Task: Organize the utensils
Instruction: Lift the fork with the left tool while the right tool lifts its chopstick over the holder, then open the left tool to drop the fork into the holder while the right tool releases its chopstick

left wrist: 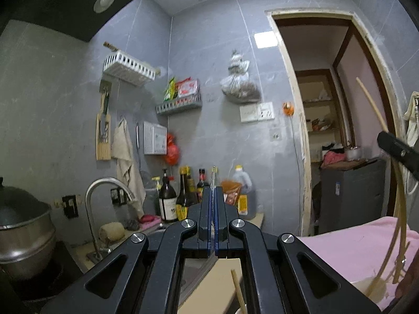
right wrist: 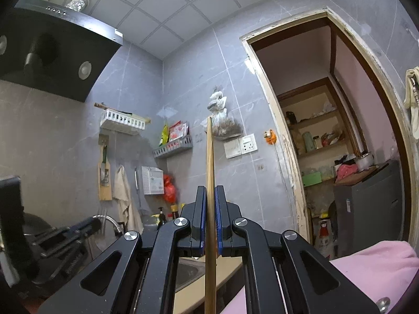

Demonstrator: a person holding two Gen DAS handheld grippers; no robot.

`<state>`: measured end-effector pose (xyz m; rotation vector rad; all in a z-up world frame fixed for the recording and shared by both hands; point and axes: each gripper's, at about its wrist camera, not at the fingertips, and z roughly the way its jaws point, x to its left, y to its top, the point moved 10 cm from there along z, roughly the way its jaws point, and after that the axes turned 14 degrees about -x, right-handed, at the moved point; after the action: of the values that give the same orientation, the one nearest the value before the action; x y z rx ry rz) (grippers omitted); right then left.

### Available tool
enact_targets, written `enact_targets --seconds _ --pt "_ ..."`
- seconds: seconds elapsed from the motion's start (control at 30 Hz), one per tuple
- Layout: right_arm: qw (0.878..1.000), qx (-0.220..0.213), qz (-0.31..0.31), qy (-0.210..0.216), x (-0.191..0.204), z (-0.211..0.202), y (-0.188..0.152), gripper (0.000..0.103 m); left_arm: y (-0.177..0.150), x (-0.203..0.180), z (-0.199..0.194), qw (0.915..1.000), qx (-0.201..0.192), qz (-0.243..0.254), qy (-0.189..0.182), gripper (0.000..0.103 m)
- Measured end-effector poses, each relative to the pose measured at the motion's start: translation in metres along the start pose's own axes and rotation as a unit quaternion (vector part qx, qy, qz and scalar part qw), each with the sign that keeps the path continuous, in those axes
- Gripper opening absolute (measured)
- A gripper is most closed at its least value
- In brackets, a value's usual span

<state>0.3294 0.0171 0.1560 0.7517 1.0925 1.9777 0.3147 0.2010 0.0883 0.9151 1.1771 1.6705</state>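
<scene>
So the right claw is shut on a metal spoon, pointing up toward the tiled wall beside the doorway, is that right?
Not quite. The right claw is shut on wooden chopsticks, not a metal spoon. The right wrist view shows them clamped between the pads and pointing up toward the tiled wall beside the doorway.

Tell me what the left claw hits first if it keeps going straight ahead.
Probably the sauce bottles by the grey tiled wall. The shut left claw points at them, though depth is unclear.

I stood in a home kitchen: a range hood (right wrist: 60, 49) hung over a pot (left wrist: 25, 225), with a tap (left wrist: 104, 191), sauce bottles (left wrist: 183, 193) and grey wall tiles (left wrist: 217, 136).
</scene>
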Motion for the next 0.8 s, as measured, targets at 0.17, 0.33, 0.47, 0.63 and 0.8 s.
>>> enact_targets --seconds 0.17,0.33,0.47,0.63,0.8 --pt "1.000 0.002 -0.014 0.002 0.004 0.001 -0.009 0.004 -0.017 0.003 0.005 0.9997 0.020 -0.016 0.003 0.000" --pt "1.000 0.009 -0.023 -0.002 0.004 0.005 -0.020 0.004 -0.023 -0.003 0.005 0.9994 0.029 -0.018 -0.003 0.000" --pt "0.999 0.025 -0.025 -0.001 0.002 0.006 -0.029 0.005 -0.028 -0.009 0.003 0.9988 0.041 -0.021 -0.017 0.000" --pt "0.999 0.042 -0.031 0.000 -0.001 0.004 -0.039 0.005 -0.036 -0.018 0.003 0.9943 0.077 -0.048 -0.055 0.000" --pt "0.997 0.058 -0.041 0.012 0.002 -0.003 -0.043 0.005 -0.036 -0.030 -0.003 0.9792 0.110 -0.116 -0.124 0.002"
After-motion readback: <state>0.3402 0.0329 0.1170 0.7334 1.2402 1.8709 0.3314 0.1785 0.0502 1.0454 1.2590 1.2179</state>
